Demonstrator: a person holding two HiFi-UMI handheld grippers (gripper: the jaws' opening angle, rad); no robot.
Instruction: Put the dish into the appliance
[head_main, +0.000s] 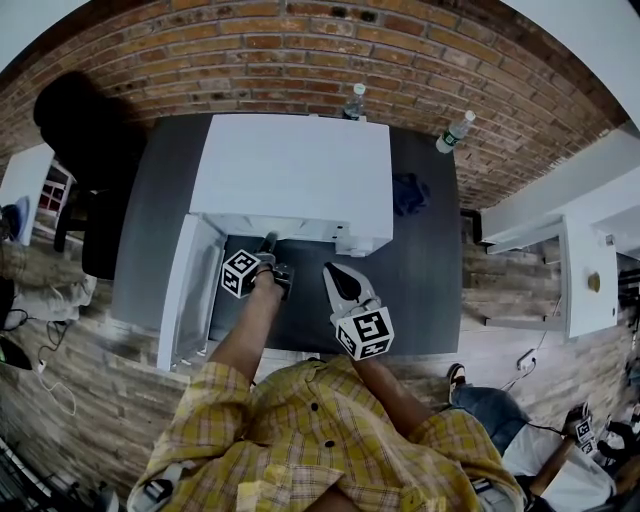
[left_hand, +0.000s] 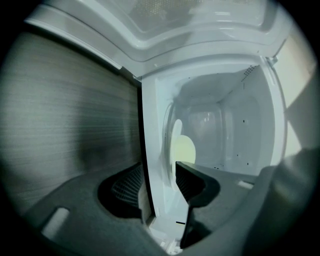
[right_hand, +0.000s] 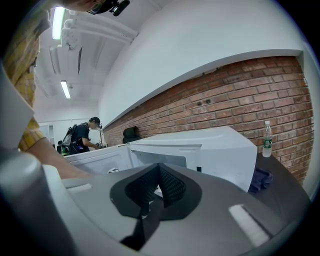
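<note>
On dark table: one microwave, two bottles; left tongs spread astride door; right tongs clenched, empty.

Smooth white casing on microwave, painted look, slight sheen; glossy white inner walls. Matt dark grey worktop. Rough red brick with pale mortar on wall. Worn wood-look planks on floor. Soft checked yellow cloth for shirt. Crumpled blue cloth rag near worktop's back right corner. Clear plastic bottles along back edge. Matt grey plastic on left gripper, with black ribbed, rubbery-looking fingers.
</note>
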